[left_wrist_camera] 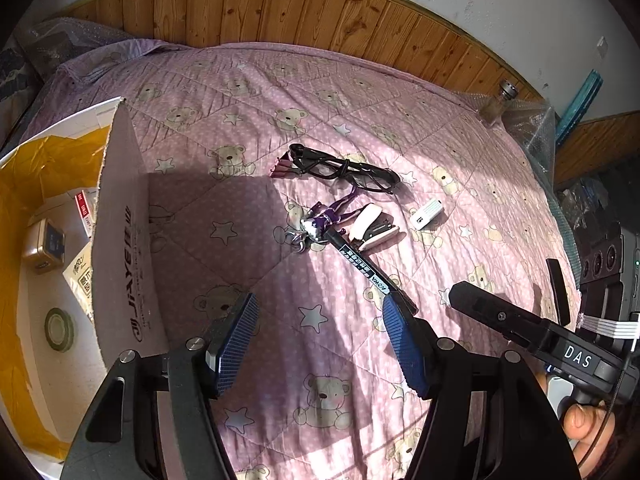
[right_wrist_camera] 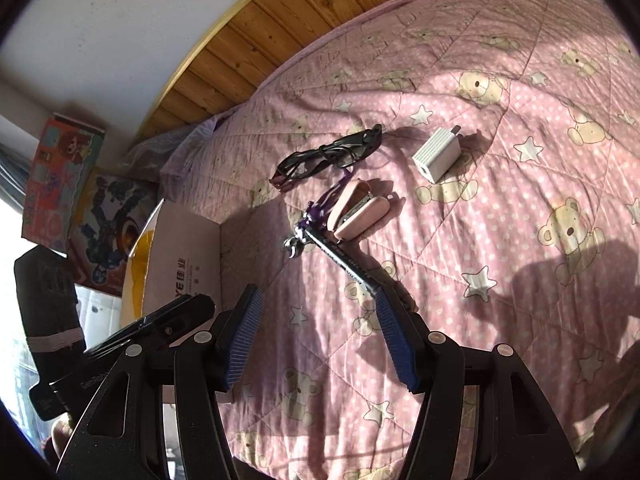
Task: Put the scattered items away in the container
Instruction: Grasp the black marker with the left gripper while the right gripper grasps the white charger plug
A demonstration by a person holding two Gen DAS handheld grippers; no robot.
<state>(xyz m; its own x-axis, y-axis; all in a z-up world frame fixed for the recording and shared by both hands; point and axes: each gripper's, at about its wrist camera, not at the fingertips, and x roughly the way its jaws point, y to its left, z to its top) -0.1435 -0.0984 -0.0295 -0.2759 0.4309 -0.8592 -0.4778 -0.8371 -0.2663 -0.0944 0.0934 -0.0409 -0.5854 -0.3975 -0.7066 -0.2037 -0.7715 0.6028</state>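
Observation:
On the pink bear quilt (left_wrist_camera: 320, 92) lie black glasses (left_wrist_camera: 344, 166), a purple keychain figure (left_wrist_camera: 318, 224), a pink stapler (left_wrist_camera: 372, 226), a black pen (left_wrist_camera: 368, 270) and a white charger (left_wrist_camera: 426, 214). A cardboard box (left_wrist_camera: 124, 236) lined with yellow plastic stands at the left, holding a tape roll (left_wrist_camera: 59, 330) and small packets. My left gripper (left_wrist_camera: 318, 332) is open above the quilt, its right pad near the pen's end. My right gripper (right_wrist_camera: 318, 336) is open too, close to the pen (right_wrist_camera: 346, 262); stapler (right_wrist_camera: 354, 210), glasses (right_wrist_camera: 326, 154) and charger (right_wrist_camera: 436, 156) lie beyond it.
A wooden headboard (left_wrist_camera: 280, 8) runs behind the bed. A small bottle (left_wrist_camera: 498, 102) and bubble wrap (left_wrist_camera: 536, 128) sit at the quilt's far right corner. The right gripper's body (left_wrist_camera: 560, 340) and a hand show at the lower right. Colourful boxes (right_wrist_camera: 60, 184) stand past the carton (right_wrist_camera: 184, 268).

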